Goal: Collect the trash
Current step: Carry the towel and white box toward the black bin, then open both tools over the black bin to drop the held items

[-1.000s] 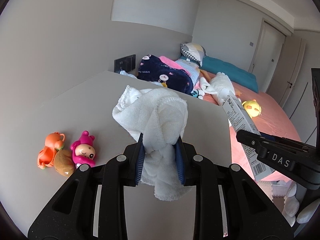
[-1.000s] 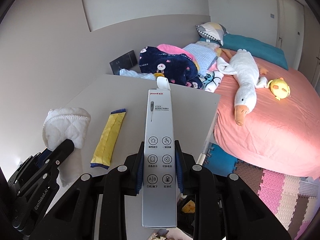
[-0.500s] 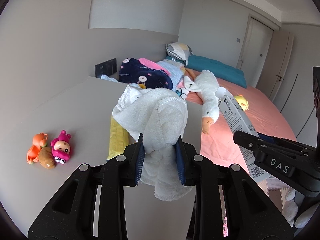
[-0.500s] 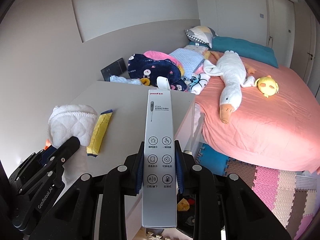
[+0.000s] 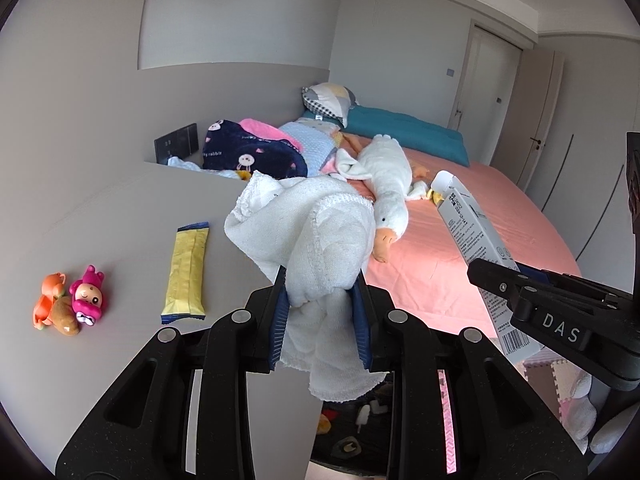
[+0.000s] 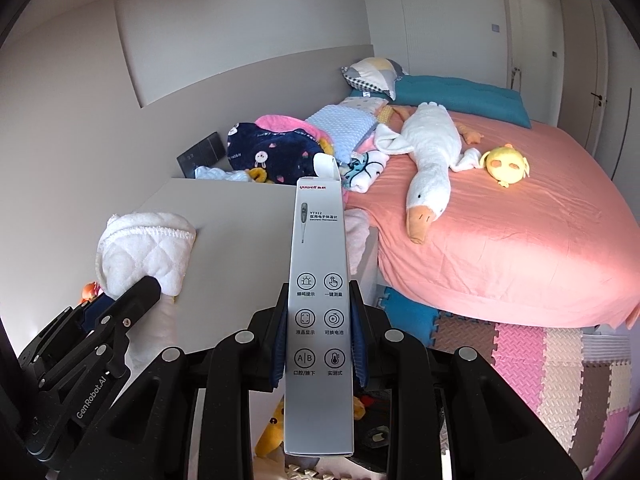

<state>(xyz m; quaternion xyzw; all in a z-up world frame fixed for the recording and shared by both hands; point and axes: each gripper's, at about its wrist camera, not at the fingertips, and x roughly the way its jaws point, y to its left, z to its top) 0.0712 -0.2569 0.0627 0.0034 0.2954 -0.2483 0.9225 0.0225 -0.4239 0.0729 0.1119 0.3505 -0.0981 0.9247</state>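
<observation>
My left gripper is shut on a crumpled white cloth, held above the grey table near its right edge. My right gripper is shut on a long grey thermometer box, held upright beside the table edge; the box also shows in the left wrist view. The white cloth appears at the left of the right wrist view. A yellow snack wrapper lies flat on the table, left of the left gripper.
Small orange and pink toy figures sit at the table's left. A bed with a pink sheet holds a white goose plush, a yellow plush and piled blankets. Foam floor mats and small items lie below.
Both grippers have pulled back and away from the table with their loads. The yellow wrapper has come into full view and the toys have slid left in the left wrist view.
</observation>
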